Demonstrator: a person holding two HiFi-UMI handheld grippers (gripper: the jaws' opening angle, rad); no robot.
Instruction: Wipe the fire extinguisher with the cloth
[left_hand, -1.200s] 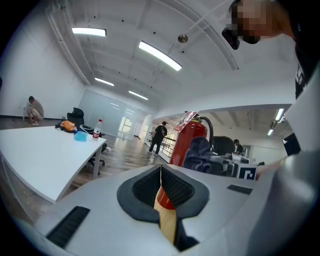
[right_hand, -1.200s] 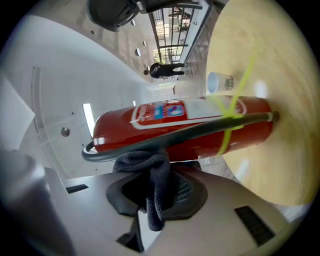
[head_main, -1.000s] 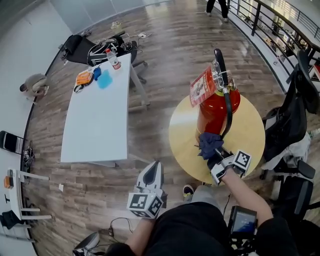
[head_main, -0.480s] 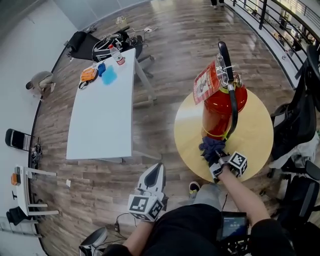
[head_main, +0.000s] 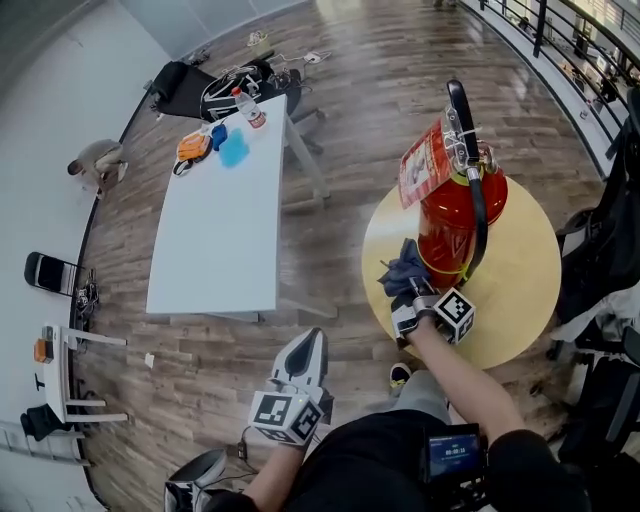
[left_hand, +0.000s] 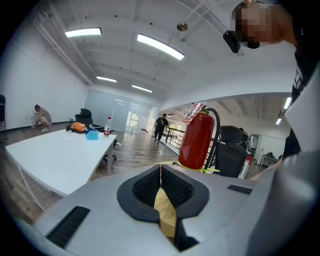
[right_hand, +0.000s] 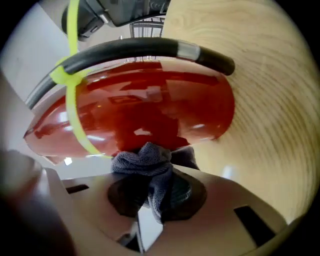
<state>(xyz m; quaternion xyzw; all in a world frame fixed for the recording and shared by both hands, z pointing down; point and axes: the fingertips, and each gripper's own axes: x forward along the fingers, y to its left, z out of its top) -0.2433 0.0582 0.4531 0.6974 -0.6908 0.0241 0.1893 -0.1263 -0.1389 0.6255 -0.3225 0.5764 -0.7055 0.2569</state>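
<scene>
The right gripper (head_main: 410, 298) pinches the cloth (head_main: 405, 268) tight in its fingers, pressed low on the extinguisher (head_main: 455, 215) standing on the round counter (head_main: 515, 300), so wiping looks only partly done, while the left gripper (head_main: 305, 352) waits near, fingers closed on nothing.

Round pale wooden table (head_main: 520, 300) at right, red fire extinguisher (head_main: 455, 215) upright on it, long white rectangular table (head_main: 215, 240) at upper left, clear plastic bottle (head_main: 246, 108), blue tub (head_main: 233, 150), orange bundle (head_main: 194, 147) at its far end.
</scene>
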